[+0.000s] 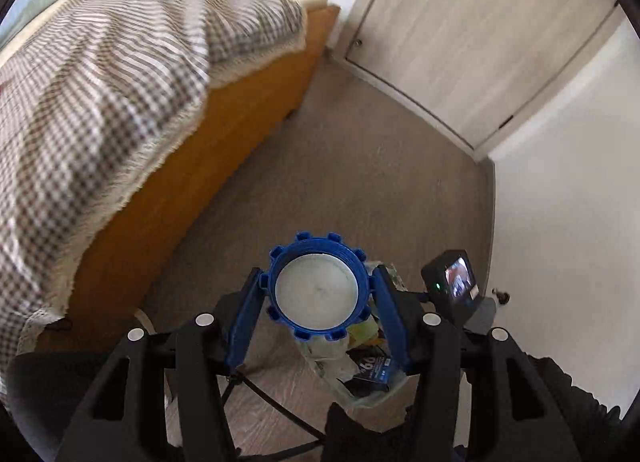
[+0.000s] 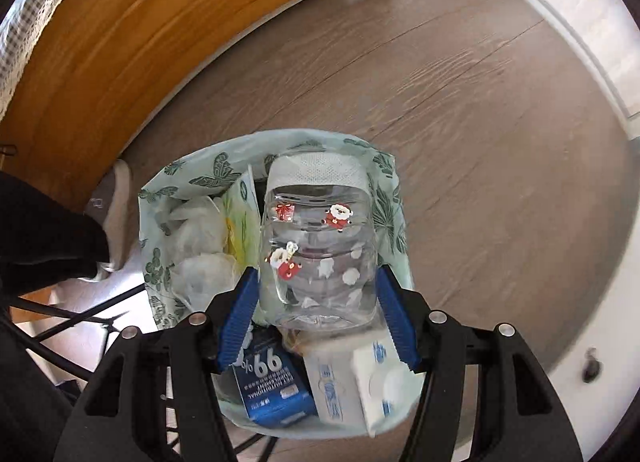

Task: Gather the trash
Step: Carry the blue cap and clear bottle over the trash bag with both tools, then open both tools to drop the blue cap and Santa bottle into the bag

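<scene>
Right gripper [image 2: 318, 302] clamps clear jar [image 2: 318, 258], Santa stickers, long axis along fingers, white-stuffed end forward over trash bag [image 2: 160, 198]. Left gripper [image 1: 318, 294] clamps blue lid [image 1: 318, 286], underside facing camera.

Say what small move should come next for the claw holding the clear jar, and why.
Probably open the right claw and let the clear jar drop. Its blue fingers grip the jar's sides, and the jar already hangs directly over the open trash bag, above the boxes inside. The left claw holds the blue lid, which could follow.
</scene>
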`<state>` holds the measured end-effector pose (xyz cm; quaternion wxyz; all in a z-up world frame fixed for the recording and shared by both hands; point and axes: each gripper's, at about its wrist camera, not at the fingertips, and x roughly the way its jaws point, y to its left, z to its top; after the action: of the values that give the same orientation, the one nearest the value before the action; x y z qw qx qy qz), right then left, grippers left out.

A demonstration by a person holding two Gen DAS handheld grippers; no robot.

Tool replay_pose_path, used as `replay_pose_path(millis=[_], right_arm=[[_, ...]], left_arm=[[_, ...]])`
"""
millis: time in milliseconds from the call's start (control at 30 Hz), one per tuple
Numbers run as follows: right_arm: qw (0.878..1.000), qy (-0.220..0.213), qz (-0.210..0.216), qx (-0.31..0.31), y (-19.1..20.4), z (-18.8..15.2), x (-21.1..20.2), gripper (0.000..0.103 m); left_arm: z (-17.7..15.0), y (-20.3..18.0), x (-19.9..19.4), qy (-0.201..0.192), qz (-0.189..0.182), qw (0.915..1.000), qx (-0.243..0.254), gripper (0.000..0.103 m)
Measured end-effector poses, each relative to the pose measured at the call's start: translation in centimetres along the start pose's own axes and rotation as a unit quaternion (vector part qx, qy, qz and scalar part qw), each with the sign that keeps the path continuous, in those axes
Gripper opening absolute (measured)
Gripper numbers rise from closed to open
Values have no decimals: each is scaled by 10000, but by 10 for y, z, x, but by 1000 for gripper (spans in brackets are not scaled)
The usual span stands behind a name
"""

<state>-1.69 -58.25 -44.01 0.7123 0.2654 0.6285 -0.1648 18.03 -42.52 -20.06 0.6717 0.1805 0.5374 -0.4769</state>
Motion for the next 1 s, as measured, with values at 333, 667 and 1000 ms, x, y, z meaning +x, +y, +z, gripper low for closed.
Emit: replay_pose_path(millis=[333, 667, 1000], right_arm=[[9810, 493, 1688, 817, -35, 6, 45, 59], [9833, 690, 924, 1409, -53, 1, 45, 79], [9840, -374, 588, 1640, -70, -38, -34, 80]], left_arm=[[1, -40, 70, 714, 91, 9968, 348, 53], [-14, -59, 120, 1351, 140, 9889, 602, 53], [-34, -71, 162, 1995, 78, 9772, 719, 53]])
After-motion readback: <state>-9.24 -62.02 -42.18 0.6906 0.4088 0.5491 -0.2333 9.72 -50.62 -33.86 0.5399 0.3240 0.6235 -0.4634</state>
